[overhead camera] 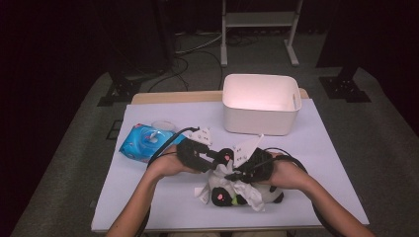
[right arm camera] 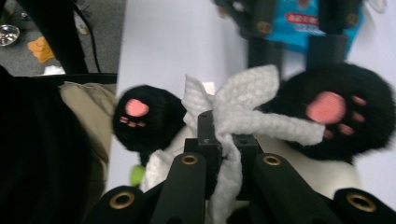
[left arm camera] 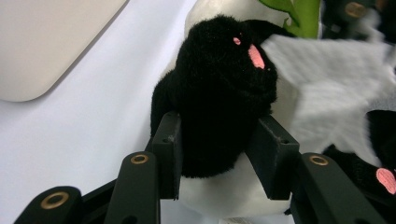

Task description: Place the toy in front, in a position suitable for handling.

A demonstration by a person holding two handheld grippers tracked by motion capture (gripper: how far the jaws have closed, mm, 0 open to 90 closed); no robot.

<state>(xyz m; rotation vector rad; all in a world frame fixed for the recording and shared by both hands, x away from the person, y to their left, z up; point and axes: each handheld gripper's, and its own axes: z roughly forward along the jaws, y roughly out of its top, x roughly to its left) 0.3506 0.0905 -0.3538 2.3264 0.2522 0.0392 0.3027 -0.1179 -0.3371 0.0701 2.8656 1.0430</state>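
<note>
Left gripper (left arm camera: 219,154), jaws clamped on a black furry limb of the black-and-white plush panda toy (left arm camera: 219,84), steadies it low and centre on the pale lilac table cover (overhead camera: 336,163). Right gripper (right arm camera: 224,144), jaws pinched on a crumpled white wet wipe (right arm camera: 252,102), presses it between the pink-padded paws, apparently to wipe the fur. Beyond lie a blue wipe packet (overhead camera: 143,143) at centre left and a white rectangular plastic bin (overhead camera: 259,104) at upper centre
</note>
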